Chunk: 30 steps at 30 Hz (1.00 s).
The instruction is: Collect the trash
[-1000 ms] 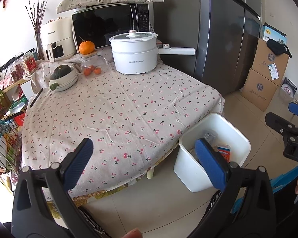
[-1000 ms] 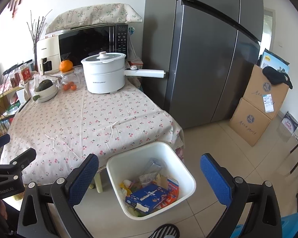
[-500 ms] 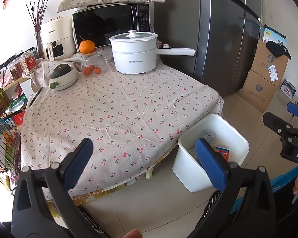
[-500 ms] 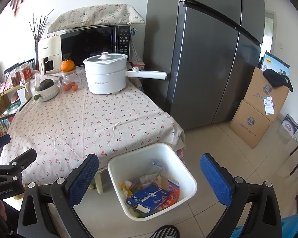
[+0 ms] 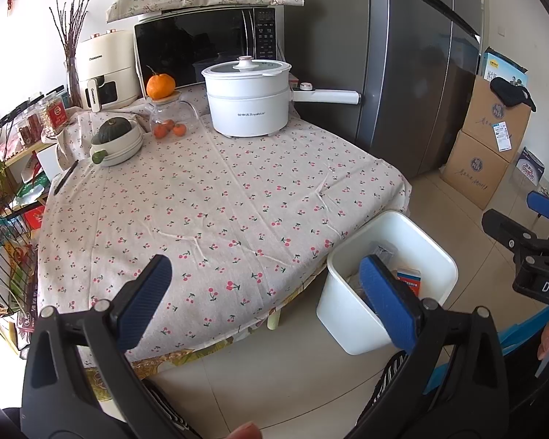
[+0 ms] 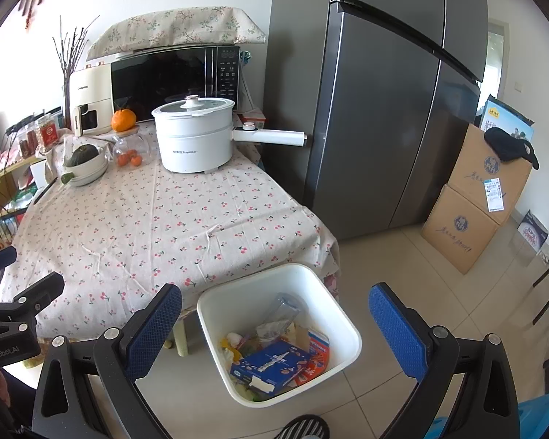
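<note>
A white square bin [image 6: 342, 316] stands on the floor at the table's near right corner. Trash fills its bottom: a blue box [image 6: 272, 364], a red-and-white packet [image 6: 316, 345], crumpled clear wrappers [image 6: 278, 316]. In the left wrist view the same bin [image 5: 351, 323] sits low right, partly behind a blue pad. My right gripper [image 6: 276, 323] hangs open above and just short of the bin, holding nothing. My left gripper [image 5: 265, 298] is open and empty over the table's front edge. Each gripper shows at the other view's edge.
The cherry-print tablecloth [image 5: 219, 201] carries a white electric pot [image 5: 249, 104] with a long handle, a glass jar of oranges [image 5: 168, 122], a bowl with a squash [image 5: 115, 142], a microwave and an air fryer at the back. Grey fridge [image 6: 384, 109] and stacked cardboard boxes [image 6: 475, 205] stand right.
Both views have shifted only slightly; the bin sits a touch lower and nearer in the right wrist view. Both grippers stay open and empty.
</note>
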Each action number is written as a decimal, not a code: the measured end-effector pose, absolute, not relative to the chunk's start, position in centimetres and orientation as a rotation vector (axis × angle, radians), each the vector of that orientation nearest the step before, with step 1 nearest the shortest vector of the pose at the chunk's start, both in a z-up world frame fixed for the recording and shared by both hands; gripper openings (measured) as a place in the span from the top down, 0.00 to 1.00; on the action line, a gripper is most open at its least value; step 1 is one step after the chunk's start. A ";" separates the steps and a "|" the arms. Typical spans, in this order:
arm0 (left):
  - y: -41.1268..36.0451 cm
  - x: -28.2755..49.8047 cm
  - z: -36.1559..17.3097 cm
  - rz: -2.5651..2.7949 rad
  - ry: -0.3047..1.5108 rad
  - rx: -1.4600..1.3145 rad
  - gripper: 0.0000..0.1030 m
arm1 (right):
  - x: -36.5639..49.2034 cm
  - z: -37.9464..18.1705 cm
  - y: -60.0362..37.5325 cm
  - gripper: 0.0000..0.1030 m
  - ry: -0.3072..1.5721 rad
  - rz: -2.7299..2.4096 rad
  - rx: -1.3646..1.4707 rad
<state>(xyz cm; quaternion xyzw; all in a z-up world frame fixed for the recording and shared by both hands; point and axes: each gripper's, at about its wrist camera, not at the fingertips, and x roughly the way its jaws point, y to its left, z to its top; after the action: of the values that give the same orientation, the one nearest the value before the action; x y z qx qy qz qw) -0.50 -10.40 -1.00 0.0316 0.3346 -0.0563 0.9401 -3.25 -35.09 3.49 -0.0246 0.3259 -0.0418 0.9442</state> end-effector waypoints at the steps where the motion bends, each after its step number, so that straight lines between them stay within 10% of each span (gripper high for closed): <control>1: -10.4 -0.5 -1.0 -0.115 0.684 0.066 0.01 | -3.2 3.5 -35.1 0.00 0.665 -0.085 -0.050; 30: -10.6 -0.6 -1.1 -0.116 0.700 0.065 0.01 | -3.0 3.5 -35.4 0.00 0.667 -0.091 -0.060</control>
<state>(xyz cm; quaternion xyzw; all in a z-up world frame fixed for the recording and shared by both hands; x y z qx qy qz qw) -0.60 -10.61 -1.15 0.0317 0.3428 -0.0569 0.9371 -2.97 -35.35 3.49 -0.0292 0.3274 -0.0447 0.9434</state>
